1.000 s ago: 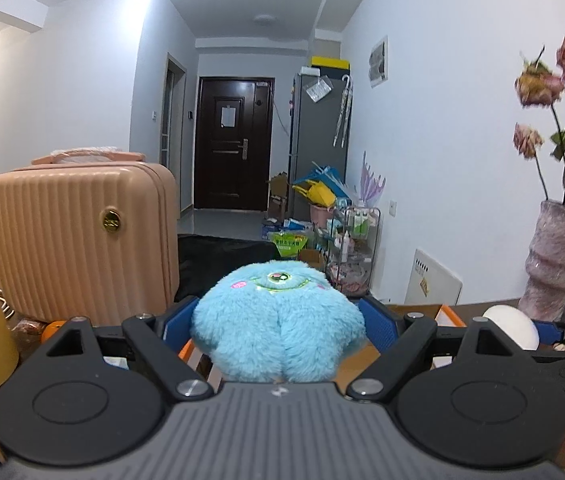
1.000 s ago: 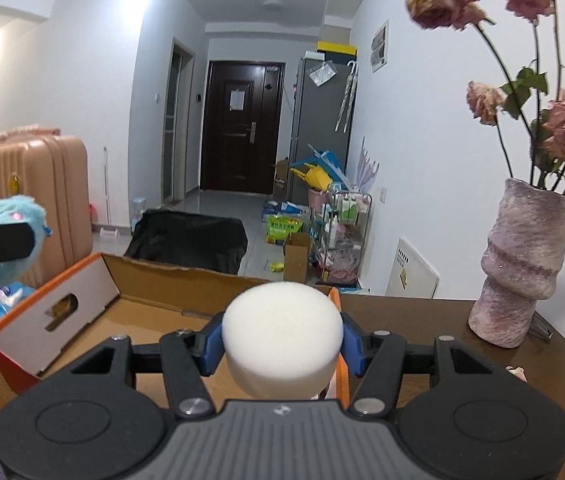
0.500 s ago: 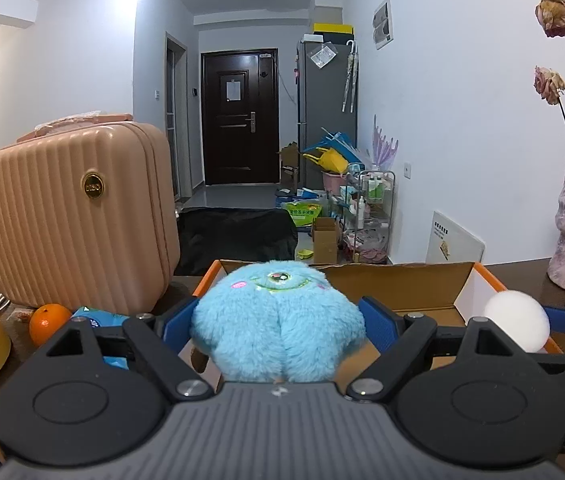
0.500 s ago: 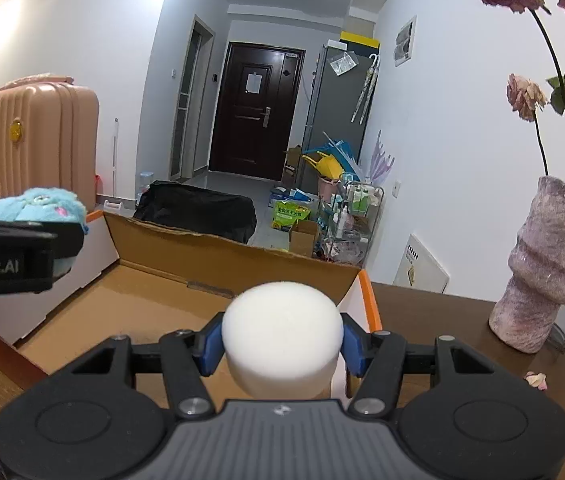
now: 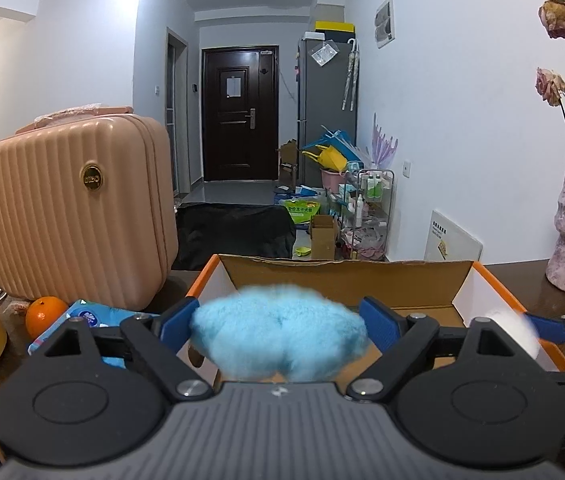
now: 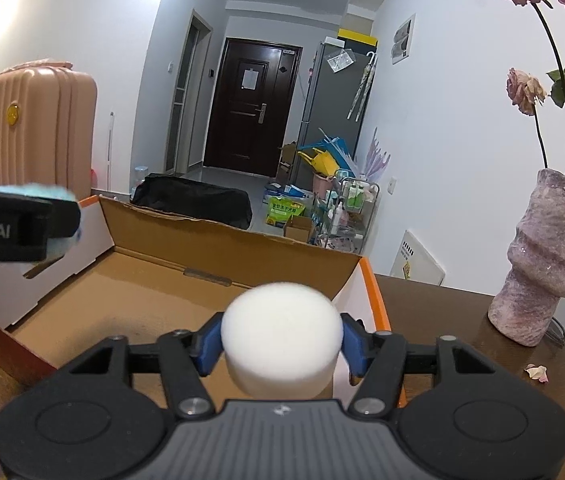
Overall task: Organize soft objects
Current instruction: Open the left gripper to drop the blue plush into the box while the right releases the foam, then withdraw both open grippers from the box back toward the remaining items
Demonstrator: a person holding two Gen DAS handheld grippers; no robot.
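Blue plush (image 5: 280,334) between opening left gripper (image 5: 280,320) jaws, white foam puck (image 6: 281,330) between opening right gripper (image 6: 281,340) jaws, both directly above open cardboard box (image 6: 154,280)

A fluffy light-blue plush toy (image 5: 280,338), motion-blurred, sits low at centre frame over the open cardboard box (image 5: 342,276). A white round foam puff (image 6: 281,338) sits low-centre above the box's right corner.

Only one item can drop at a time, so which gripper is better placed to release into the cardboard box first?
Left gripper: its jaws are opening, the blue plush blurred, already falling into the cardboard box.
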